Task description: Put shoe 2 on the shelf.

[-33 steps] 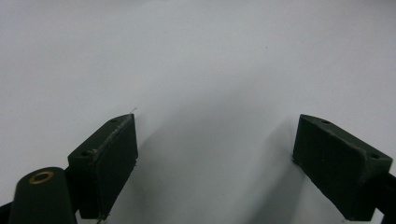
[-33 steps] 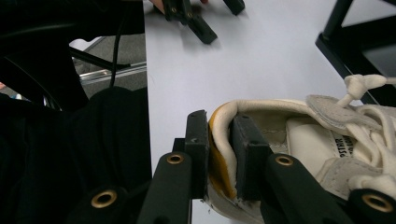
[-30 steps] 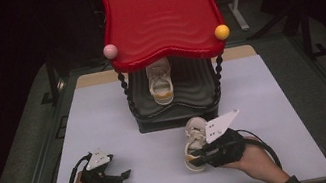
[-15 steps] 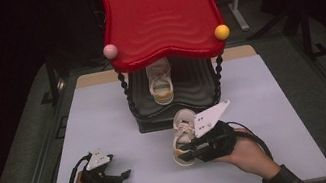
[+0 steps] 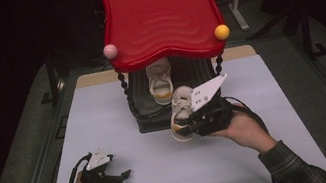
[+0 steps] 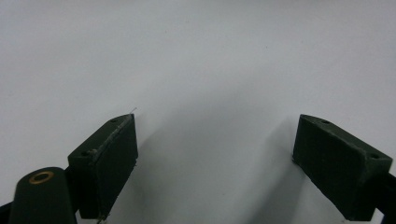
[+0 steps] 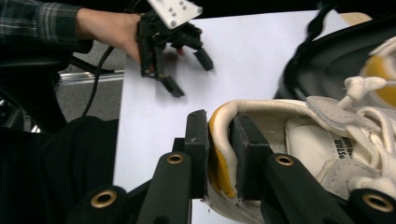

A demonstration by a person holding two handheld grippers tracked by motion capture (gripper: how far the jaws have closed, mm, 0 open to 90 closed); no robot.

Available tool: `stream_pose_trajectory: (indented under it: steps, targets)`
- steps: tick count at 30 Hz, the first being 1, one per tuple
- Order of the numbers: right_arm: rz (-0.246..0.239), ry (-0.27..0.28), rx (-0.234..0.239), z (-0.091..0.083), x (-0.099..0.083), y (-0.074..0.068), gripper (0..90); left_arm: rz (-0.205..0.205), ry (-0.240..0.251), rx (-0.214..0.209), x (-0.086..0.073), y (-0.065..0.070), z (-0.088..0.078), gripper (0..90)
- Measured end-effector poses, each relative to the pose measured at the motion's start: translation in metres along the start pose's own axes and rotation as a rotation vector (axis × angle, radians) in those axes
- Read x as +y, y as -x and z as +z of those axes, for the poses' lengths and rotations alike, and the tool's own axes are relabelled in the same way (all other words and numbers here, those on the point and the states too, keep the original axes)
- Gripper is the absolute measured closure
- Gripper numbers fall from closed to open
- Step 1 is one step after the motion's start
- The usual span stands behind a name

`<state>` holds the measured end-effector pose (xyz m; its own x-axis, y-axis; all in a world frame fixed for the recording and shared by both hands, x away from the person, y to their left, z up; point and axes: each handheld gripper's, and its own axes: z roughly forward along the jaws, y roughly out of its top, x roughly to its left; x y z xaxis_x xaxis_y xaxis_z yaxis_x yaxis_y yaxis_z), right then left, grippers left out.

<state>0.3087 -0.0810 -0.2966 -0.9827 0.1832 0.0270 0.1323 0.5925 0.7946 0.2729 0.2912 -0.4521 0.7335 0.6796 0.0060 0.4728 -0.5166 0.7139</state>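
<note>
one shoe (image 5: 160, 83) already sits on the rack (image 5: 155, 118); the right tongs (image 7: 219, 154) clamp the second shoe (image 5: 181, 112) by its heel, not yet placed, while the left tongs (image 6: 215, 163) rest wide on the bench (image 5: 117, 104).

White worktop (image 5: 122, 129) bearing a black rack (image 5: 148, 119) with twisted posts, roofed by a wavy red tray (image 5: 160, 16). A pink ball (image 5: 110, 51) and a yellow ball (image 5: 221, 32) sit at the tray's front corners. Dark floor surrounds the worktop.

Shoe (image 7: 327, 154) insole: partial print, "...STAR" legible; rest too small.
</note>
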Motion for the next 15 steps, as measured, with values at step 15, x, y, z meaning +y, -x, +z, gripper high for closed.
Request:
stream_pose_trajectory:
  steps: [15]
  targets:
    - [-0.009, -0.041, -0.056, -0.002, 0.010, 0.039, 77.1, 0.001, 0.000, 0.001, 0.000, 0.000, 0.000, 13.2]
